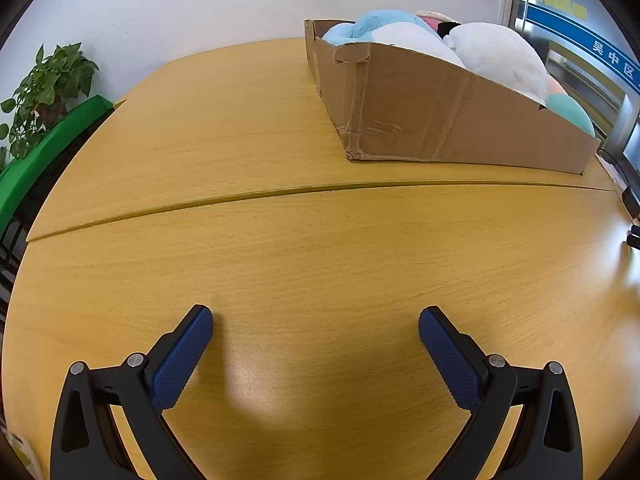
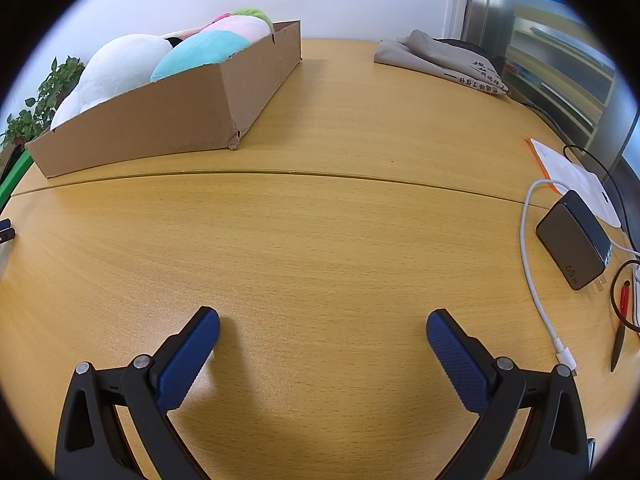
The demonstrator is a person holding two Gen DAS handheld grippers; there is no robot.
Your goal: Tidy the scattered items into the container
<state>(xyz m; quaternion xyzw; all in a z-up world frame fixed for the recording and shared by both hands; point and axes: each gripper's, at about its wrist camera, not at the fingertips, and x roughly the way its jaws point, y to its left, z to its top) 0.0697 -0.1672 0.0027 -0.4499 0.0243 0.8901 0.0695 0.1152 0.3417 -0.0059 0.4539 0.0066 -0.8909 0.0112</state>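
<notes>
We are holding the left tool (image 1: 316, 320) and right tool (image 2: 323, 322) wide and empty over bare table (image 2: 320, 240) — the plush toys (image 2: 120, 68) are sitting piled in the cardboard box (image 2: 160, 120) toward the far edge, looking soft and light, best pinched at a bulge.

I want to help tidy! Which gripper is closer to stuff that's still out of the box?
Probably the right gripper: the dark grey charger block and white cable lie beside it. The left gripper, open too, faces only bare wooden table and the plush-filled cardboard box.
</notes>
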